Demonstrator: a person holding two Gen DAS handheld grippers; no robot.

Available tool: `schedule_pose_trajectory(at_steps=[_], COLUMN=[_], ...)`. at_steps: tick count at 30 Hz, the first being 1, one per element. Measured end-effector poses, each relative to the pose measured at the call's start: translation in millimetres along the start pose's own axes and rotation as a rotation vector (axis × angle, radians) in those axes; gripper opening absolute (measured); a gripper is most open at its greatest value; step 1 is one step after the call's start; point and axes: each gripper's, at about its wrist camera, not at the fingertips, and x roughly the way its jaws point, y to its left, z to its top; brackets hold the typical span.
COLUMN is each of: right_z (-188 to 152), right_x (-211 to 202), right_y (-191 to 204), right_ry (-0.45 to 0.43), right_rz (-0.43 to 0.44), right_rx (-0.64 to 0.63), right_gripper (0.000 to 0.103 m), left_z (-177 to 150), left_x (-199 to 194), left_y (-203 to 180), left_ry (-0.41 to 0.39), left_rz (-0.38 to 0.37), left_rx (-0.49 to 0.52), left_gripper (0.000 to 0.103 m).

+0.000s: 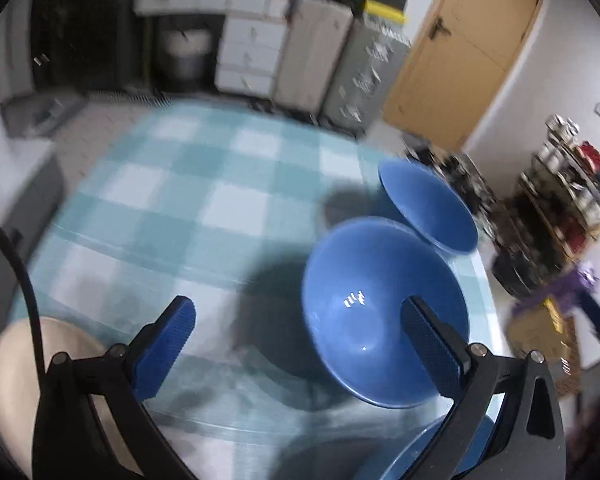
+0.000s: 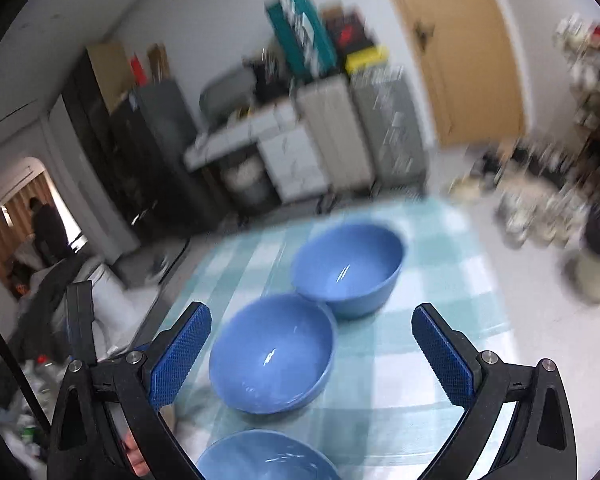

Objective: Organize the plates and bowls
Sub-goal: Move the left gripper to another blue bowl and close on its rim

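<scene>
You are looking at a job that, by my reading, is barely getting going: nothing is sitting stacked, and all the bowls are standing apart on the checked tablecloth (image 1: 172, 184). Going from the left in the left wrist view, a beige plate (image 1: 16, 360) is peeking in at the table's near-left corner, just outside the left finger; you are holding the left gripper (image 1: 300, 344) with its fingers spread wide and nothing between them. The middle blue bowl (image 1: 380, 308) is lying just ahead and to the right, its rim overlapping the right finger in view, though whether they are touching I cannot tell. Beyond it the far blue bowl (image 1: 428, 208) is sitting near the table's right edge, and a third bowl (image 1: 416, 456) is showing at the bottom under that finger. In the right wrist view, you are carrying the right gripper (image 2: 312, 344) equally wide and empty, hovering over the same row: middle bowl between the fingers, the far one ahead, the nearest below. Motion blur is softening everything.
</scene>
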Motion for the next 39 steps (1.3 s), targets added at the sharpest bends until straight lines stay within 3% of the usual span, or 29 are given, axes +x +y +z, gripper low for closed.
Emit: schedule_pose_trajectory(at_steps=[1,3,8,10,15,17,19,24,27,32,35,36,39], right_z=[6,12,14,12,-2,-5,-7,-13,-12,-10,-9,-9,-9], right_x=[17,40,92,106,132,139,143,160,165,174,176,176,179], right_y=[-8,-20,-50,-53,-54,-51,-51,-52,-49,-53,-53,-52,-43], right_ry=[0.065,0.127,0.275,0.311,0.403,0.414,0.418,0.443,0.447,0.474,0.491,0.493,0.502], right_rz=[0.024,-0.011,-0.038,-0.046,-0.07,-0.074,-0.084,-0.077,-0.082,-0.108,-0.112,-0.101,-0.11], right_rx=[0.017,0.057,0.146,0.143,0.159,0.146,0.145,0.153,0.148,0.159,0.152,0.146,0.12], right_gripper=[0.102,0.102,0.102,0.094,0.078,0.077,0.074,0.055,0.054,0.037,0.03,0.019,0.012], left_z=[1,3,10,12,13,13,13,15,14,8,6,6,3], left_x=[10,20,30,34,42,42,39,40,49,62,67,68,75], left_y=[0,-1,-7,-8,-11,-12,-10,-7,-7,-7,-7,-6,-2], left_ry=[0.034,0.061,0.072,0.076,0.094,0.088,0.069,0.061,0.1,0.147,0.163,0.165,0.197], left_rz=[0.005,0.013,0.015,0.057,0.004,0.007,-0.04,-0.057,-0.063,-0.053,-0.007,0.002,-0.011], left_rx=[-0.001,0.0,0.019,0.027,0.026,0.036,0.019,-0.007,0.001,0.01,0.017,0.019,0.0], left_gripper=[0.103,0.103,0.103,0.103,0.102,0.101,0.087,0.084,0.057,0.049,0.049,0.048,0.022])
